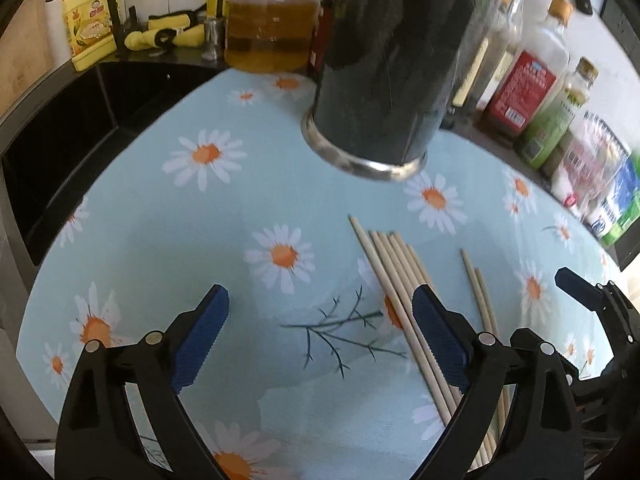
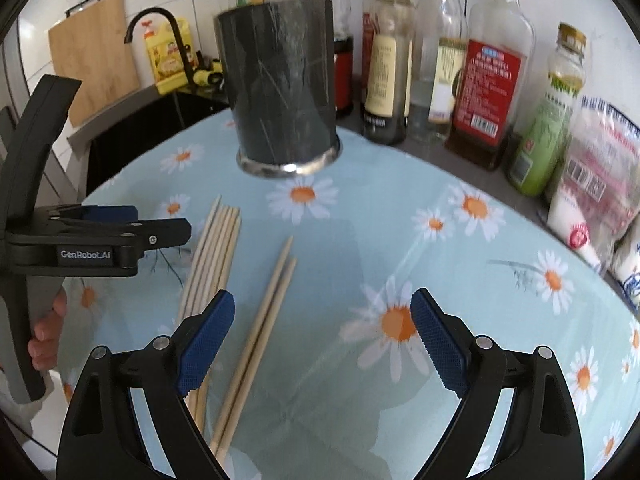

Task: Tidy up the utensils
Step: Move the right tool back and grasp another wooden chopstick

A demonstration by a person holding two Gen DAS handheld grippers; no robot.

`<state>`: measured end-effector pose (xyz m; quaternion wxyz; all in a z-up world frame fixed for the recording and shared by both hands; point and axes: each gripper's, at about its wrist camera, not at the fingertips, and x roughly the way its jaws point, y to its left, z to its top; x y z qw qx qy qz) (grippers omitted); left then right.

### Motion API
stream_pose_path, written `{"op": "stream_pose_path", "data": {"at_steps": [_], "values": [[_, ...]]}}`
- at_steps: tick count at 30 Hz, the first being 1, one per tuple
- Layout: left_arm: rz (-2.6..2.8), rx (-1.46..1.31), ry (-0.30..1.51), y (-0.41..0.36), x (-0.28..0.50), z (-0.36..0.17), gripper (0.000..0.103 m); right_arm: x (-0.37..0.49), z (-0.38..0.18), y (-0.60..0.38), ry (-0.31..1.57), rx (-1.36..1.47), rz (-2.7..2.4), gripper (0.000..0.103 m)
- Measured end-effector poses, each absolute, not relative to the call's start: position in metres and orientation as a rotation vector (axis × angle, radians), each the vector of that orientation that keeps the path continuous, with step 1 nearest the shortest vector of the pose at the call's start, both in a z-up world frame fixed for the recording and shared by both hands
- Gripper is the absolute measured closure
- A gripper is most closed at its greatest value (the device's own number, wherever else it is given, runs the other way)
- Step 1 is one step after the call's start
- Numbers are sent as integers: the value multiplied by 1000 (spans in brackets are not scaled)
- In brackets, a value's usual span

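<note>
Nothing sorted yet: pale wooden chopsticks (image 2: 216,256) all lie on the daisy-print tablecloth (image 2: 400,240), dark cylindrical holder (image 2: 280,96) at twelve o'clock; left gripper (image 1: 320,336) and right gripper (image 2: 322,336) gape wide, empty.

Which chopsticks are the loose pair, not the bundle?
Find the dark cylindrical holder on the daisy cloth. In front of it lies a bundle of chopsticks. The loose pair lies apart, nearer the bottles: only two sticks, side by side.
</note>
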<state>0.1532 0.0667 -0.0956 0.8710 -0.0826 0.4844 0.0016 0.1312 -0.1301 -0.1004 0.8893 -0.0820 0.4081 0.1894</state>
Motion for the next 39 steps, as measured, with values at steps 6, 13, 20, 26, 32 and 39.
{"op": "stream_pose_path", "data": {"at_steps": [6,13,20,26,32,39], "values": [[40,-141,1042,61,154,-100,12,126,-110,-131,880,-199,369,18],[86,-110,1087,54,155,-102,8,125,-116,-138,906,-200,345,18],[142,-131,1129,56,153,-101,5,123,-117,-139,926,-199,372,18],[157,-148,1198,56,155,-101,5,125,-120,-139,999,-207,326,17],[172,-184,1263,60,164,-101,5,127,-120,-140,1045,-195,302,17],[198,-211,1313,63,176,-101,5,129,-120,-139,1082,-181,271,20]]}}
